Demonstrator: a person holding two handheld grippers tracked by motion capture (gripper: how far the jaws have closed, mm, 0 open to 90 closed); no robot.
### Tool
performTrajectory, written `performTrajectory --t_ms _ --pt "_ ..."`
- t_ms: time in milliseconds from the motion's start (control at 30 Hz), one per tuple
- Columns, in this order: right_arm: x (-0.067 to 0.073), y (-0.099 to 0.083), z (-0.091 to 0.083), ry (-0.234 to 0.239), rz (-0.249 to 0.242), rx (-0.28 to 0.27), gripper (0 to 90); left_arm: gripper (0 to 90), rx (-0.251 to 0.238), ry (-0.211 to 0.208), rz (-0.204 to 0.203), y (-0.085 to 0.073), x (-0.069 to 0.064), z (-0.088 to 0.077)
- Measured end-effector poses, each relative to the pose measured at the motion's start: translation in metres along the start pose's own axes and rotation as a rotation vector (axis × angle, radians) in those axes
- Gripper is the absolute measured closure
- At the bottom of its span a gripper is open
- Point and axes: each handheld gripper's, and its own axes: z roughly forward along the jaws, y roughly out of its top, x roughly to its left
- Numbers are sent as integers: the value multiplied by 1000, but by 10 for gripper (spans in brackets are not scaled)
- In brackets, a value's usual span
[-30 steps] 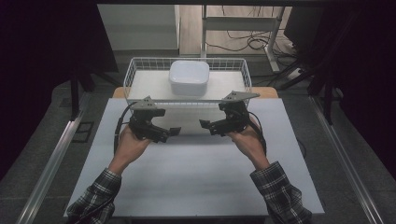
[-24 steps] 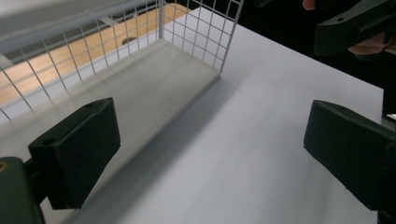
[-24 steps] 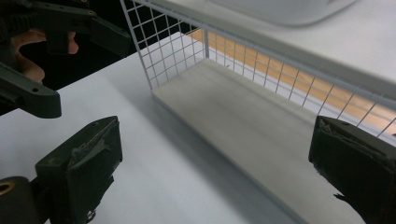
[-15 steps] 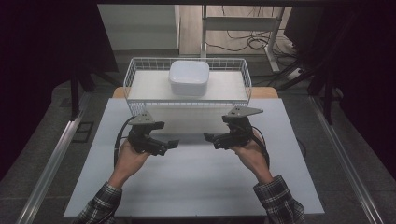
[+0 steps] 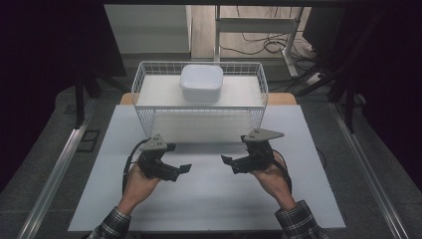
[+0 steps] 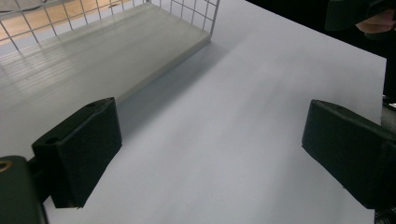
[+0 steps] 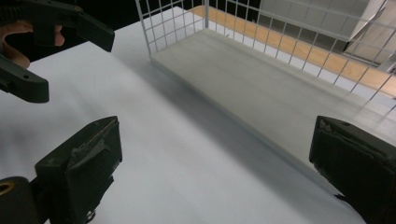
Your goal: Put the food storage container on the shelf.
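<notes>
Tools point(image 5: 206, 167) well short of basket point(image 5: 149, 119)

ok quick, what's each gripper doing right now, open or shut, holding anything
left gripper: open, holding nothing, over the white table.
right gripper: open, holding nothing, near the wire basket.

I've got white tabletop point(image 5: 209, 204) up front, wood strip point(image 5: 281, 98) poking out behind it. Cables point(image 5: 259, 45) on the floor at the back, prob. under a white desk frame point(image 5: 259, 25). Metal rail point(image 5: 54, 174) on the left.
</notes>
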Motion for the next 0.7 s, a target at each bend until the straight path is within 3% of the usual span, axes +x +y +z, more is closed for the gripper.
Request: performTrajectory --t_ms 333,700 --pt "6 -16 -2 16 3 20 19 42 -8 11 -15 -19 -5 -5" --pt "10 -33 -3 1 9 46 15 41 -6 17 -38 -34 -8 -12"
